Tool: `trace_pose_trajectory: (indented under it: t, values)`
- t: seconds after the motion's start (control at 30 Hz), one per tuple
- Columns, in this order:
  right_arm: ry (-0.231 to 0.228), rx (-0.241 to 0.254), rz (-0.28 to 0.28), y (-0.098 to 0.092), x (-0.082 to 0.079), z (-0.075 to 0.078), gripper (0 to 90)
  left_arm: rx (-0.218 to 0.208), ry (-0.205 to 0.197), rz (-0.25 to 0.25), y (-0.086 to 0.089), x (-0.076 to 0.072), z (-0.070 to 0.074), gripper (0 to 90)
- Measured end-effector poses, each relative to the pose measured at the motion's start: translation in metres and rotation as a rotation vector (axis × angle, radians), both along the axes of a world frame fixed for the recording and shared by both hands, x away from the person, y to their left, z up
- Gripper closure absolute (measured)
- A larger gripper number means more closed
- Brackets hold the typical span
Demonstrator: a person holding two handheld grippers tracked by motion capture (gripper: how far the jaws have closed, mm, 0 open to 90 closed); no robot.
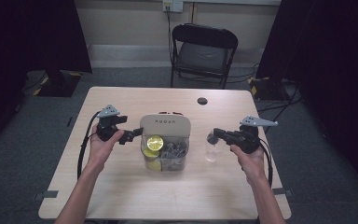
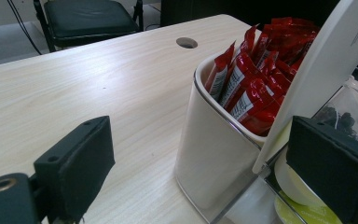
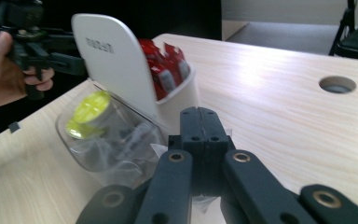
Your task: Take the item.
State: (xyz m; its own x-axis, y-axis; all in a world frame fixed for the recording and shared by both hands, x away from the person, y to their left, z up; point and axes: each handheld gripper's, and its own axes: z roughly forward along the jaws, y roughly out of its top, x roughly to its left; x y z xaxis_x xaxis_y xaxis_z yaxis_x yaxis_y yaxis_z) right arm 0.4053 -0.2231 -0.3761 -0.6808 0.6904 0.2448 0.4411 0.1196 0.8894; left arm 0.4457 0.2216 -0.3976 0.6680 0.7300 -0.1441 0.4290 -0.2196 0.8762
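A white organiser box [image 1: 165, 125] stands mid-table, its lid [image 3: 112, 60] upright. Its back bin holds red sachets [image 2: 256, 84]; its clear front bin [image 3: 116, 144] holds yellow-lidded pods [image 1: 154, 142] and dark pieces. My left gripper [image 1: 133, 135] sits at the box's left side with its jaws wide apart. The box's corner and lid edge lie between them [image 2: 200, 135], and the left pad [image 2: 74, 163] is well off the box. My right gripper [image 1: 216, 134] hovers right of the box. Its jaws are shut [image 3: 199, 116] on a crinkled clear plastic bag [image 1: 210, 150] that hangs below.
A round cable hole [image 1: 202, 101] lies in the tabletop behind the box. A black folding chair [image 1: 203, 51] stands beyond the far edge. Bare wood stretches in front of the box and to both sides.
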Motion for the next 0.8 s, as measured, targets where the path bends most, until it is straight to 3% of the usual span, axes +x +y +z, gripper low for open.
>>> trace_pose_trajectory:
  t: [0.3,0.8]
  values:
    - [0.04,-0.02,-0.037,-0.008,0.007,-0.016,90.0,0.004,0.002,0.002,0.0,0.0,0.0,7.3]
    - [0.07,-0.049,-0.044,-0.007,0.012,-0.029,90.0,0.004,0.003,0.002,0.0,0.0,0.0,7.3]
